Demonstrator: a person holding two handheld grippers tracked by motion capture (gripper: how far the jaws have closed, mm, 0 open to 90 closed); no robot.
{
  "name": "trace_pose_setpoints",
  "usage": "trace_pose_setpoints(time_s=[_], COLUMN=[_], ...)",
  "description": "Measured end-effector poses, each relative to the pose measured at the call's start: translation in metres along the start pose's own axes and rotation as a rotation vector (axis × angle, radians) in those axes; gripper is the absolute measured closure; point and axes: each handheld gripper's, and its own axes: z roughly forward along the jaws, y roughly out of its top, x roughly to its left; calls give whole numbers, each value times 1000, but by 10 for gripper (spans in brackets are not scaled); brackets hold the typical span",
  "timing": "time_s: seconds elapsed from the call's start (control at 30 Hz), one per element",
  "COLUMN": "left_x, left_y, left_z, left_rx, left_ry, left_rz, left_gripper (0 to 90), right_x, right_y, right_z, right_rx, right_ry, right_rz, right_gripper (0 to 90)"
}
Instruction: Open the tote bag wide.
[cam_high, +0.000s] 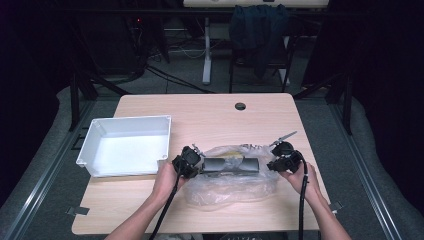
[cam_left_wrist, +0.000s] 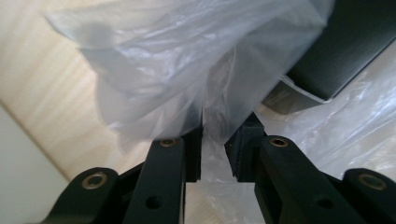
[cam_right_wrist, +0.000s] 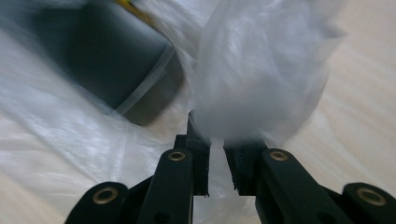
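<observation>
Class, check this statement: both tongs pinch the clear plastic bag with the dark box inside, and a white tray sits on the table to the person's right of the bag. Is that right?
Not quite. In the high view the white tray sits to the person's left of the plastic bag, not the right. The rest holds: the left tongs and right tongs each pinch the bag film, and the dark box lies inside.

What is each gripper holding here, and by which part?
Both pinch the clear plastic bag. The left gripper grips a bunched fold at the bag's left end, the right gripper a fold at its right end. The dark box inside is not gripped.
</observation>
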Motion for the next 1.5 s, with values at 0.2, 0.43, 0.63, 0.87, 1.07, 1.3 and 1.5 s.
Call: trace_pose_setpoints(time_s=[0.2,0.43,0.63,0.87,1.07,1.3,1.5], left_x=[3,-3,-3,-1,9,21,27], left_y=[-3,-8,-13,-13,-10,-9,1], left_z=[0,-3,-6,-19,-48,-76,-102], left_rx=[15,48,60,61,7,-39,-109], left_ry=[-11,-24,-86,-103,-94,-73,-62], left_rz=[-4,16,-8,4,5,30,57], left_gripper=[803,831,832,741,484,277,207], right_x=[-12,-15,-20,-22,-21,-22,-25], right_y=[-8,-10,-11,-11,-9,-11,-13], right_z=[3,8,8,7,-9,-25,-32], right_rx=[34,64,55,34,-12,-66,-92], right_ry=[-4,-44,-70,-94,-61,-32,-4], right_rz=[36,34,47,49,44,54,73], right_gripper=[800,779,765,726,652,554,487])
